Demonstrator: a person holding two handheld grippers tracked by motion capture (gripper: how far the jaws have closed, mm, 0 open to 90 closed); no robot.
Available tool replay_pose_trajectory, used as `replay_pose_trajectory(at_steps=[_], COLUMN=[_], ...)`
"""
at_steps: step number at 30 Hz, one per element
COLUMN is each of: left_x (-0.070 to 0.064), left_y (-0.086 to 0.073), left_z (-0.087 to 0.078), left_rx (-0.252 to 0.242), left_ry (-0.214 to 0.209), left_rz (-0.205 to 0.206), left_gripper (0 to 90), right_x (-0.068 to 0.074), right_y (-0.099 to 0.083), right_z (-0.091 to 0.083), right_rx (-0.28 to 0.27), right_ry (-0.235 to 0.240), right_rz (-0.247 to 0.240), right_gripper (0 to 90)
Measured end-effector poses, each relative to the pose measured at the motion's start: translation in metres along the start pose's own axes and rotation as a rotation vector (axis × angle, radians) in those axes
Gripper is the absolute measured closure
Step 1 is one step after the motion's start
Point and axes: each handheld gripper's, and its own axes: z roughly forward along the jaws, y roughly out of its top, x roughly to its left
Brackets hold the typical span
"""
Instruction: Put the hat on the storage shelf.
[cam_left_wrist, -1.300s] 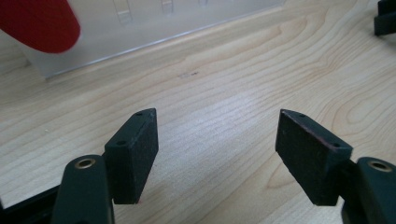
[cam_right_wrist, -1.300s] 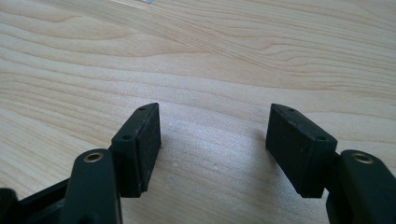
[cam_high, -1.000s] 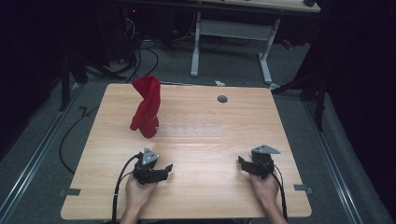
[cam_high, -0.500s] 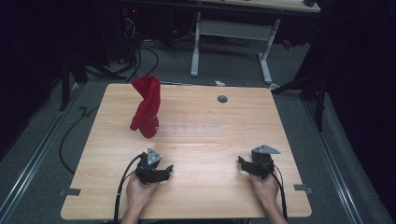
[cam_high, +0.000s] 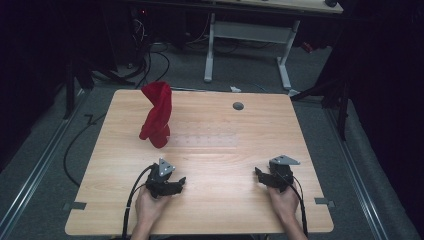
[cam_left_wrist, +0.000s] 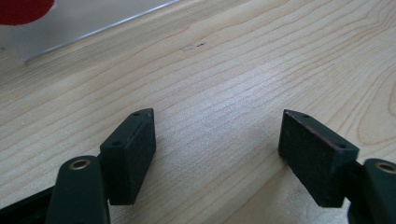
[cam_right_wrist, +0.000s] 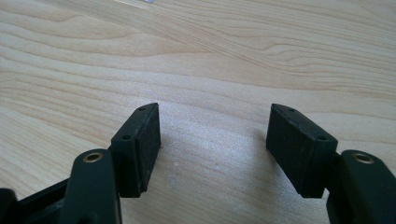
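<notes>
A red cloth (cam_high: 156, 114) stands bunched upright at the back left of the wooden table (cam_high: 215, 215). Its red edge (cam_left_wrist: 18, 7) shows in the top left corner of the left gripper view. A clear plastic sheet (cam_high: 205, 140) lies flat to the right of the cloth, and its edge (cam_left_wrist: 93, 21) appears in the left gripper view. My left gripper (cam_high: 177, 182) (cam_left_wrist: 217, 135) rests low over the table near the front, open, nothing between its jaws. My right gripper (cam_high: 261, 176) (cam_right_wrist: 215, 128) sits at the front right, also open over bare wood.
A round grey grommet (cam_high: 238, 105) sits in the tabletop near the back edge. Cables (cam_high: 132, 200) trail off the front left of the table. A white desk frame (cam_high: 245, 45) stands on the floor behind.
The left gripper has shifted slightly to the right. The right gripper and the red cloth have stayed in place.
</notes>
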Motion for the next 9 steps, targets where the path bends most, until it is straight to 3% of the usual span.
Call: replay_pose_trajectory(at_steps=[9], left_x=[-0.0001], left_y=[0.0003], left_z=[0.0002], left_rx=[-0.005], left_ry=[0.008], left_rz=[-0.008], left_gripper=[29.1], right_x=[0.0001], right_y=[0.0], right_z=[0.0], right_rx=[0.0], right_ry=[0.003], right_rz=[-0.001], right_gripper=[35.2])
